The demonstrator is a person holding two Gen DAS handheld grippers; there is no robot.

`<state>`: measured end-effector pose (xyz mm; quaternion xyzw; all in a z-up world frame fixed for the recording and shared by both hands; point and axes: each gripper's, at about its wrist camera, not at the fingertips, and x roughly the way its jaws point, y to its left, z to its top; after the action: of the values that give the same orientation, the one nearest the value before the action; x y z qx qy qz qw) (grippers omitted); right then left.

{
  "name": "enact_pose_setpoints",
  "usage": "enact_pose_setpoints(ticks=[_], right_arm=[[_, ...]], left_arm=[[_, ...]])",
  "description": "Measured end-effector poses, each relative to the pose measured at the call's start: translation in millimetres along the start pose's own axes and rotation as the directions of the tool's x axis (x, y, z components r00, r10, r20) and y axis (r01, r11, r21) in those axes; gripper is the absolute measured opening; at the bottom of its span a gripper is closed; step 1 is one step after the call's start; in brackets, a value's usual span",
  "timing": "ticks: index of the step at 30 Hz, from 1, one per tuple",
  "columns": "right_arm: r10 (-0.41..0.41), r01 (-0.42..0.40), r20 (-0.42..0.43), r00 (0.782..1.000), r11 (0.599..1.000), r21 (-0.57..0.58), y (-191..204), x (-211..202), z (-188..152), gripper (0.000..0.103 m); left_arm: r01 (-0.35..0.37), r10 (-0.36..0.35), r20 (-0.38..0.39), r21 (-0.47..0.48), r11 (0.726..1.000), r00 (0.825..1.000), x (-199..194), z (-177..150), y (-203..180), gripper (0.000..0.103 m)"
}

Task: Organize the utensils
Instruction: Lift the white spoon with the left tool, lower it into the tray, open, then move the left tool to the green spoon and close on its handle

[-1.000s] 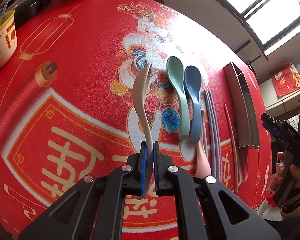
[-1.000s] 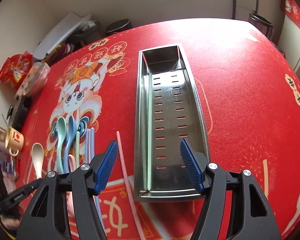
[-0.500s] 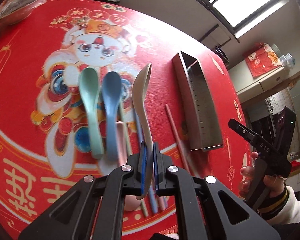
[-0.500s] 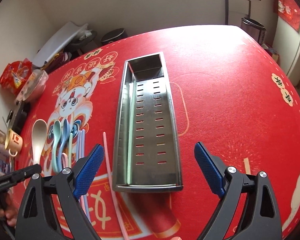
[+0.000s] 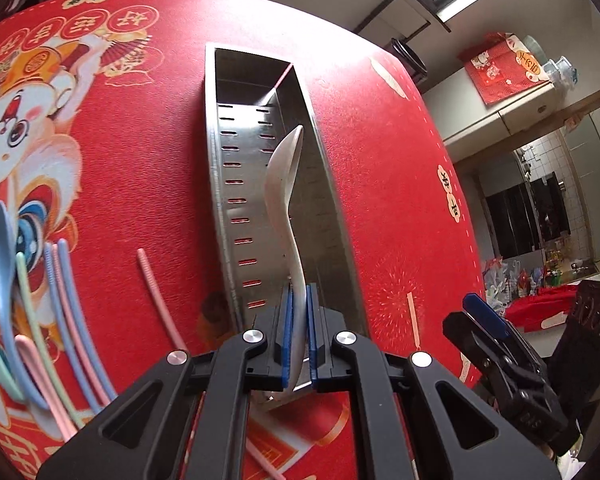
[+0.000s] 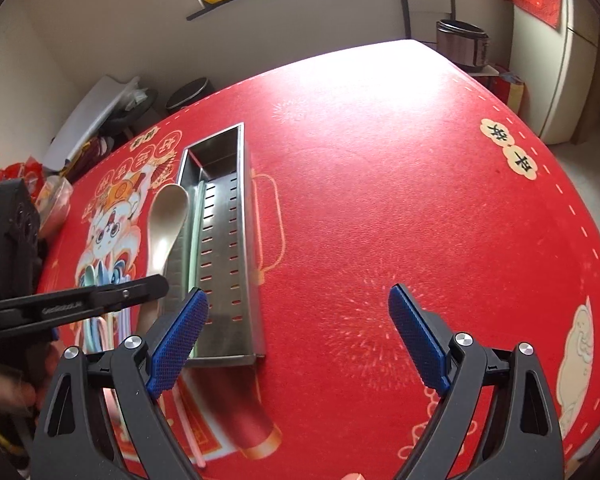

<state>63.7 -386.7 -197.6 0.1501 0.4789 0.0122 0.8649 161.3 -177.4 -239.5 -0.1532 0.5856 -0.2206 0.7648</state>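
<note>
Spoon: beige, judged rigid, light, smooth and likely slippery; best gripped at the narrow handle, as it is.
Spoon position: handle pinched low between the pads, bowl projecting forward of the left claw, above the tray.
Left claw: pressed together on the spoon handle.
Tray: slotted steel, directly ahead of and beneath the left claw, on the red table.
Right claw: spread wide, holding nothing; tray ahead to its left.
Remaining utensils: on the table, left of the left claw.
</note>
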Motion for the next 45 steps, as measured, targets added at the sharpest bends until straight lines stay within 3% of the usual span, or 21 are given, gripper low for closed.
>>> enact_pose_setpoints(ticks=[8, 23, 27, 34, 37, 41, 42, 45], right_arm=[[-0.032, 0.032, -0.002, 0.999, 0.998, 0.058, -34, -6, -4, 0.088], [-0.036, 0.037, -0.015, 0.999, 0.998, 0.057, -42, -4, -5, 0.088], [-0.028, 0.029, -0.018, 0.999, 0.999, 0.043, -34, -2, -4, 0.088], [-0.014, 0.014, -0.017, 1.0, 1.0, 0.024, -17, -2, -4, 0.088], [-0.024, 0.024, -0.002, 1.0, 1.0, -0.001, -5, -3, -5, 0.088], [-0.017, 0.021, 0.052, 0.999, 0.997, -0.081, 21, -7, -7, 0.088], [-0.002, 0.007, 0.055, 0.999, 0.996, -0.087, 26, -7, -7, 0.088], [0.037, -0.032, 0.046, 0.998, 0.994, -0.101, 42, -3, -7, 0.088]], left_arm=[[-0.044, 0.042, -0.059, -0.028, 0.999, 0.997, 41, 9, -7, 0.006], [-0.017, 0.014, -0.095, -0.03, 0.999, 0.995, 54, 6, -12, 0.008], [-0.003, 0.002, -0.096, -0.006, 1.0, 0.995, 50, 5, -13, 0.024], [-0.004, 0.006, -0.046, 0.035, 0.999, 0.999, 24, 2, -11, 0.035], [-0.013, 0.013, 0.003, 0.071, 0.997, 1.0, 1, -5, -8, 0.046], [-0.072, 0.062, 0.083, 0.123, 0.99, 0.995, -33, -19, 3, 0.067], [-0.095, 0.081, 0.102, 0.134, 0.986, 0.992, -41, -23, 7, 0.076], [-0.176, 0.153, 0.156, 0.143, 0.974, 0.976, -66, -38, 23, 0.088]])
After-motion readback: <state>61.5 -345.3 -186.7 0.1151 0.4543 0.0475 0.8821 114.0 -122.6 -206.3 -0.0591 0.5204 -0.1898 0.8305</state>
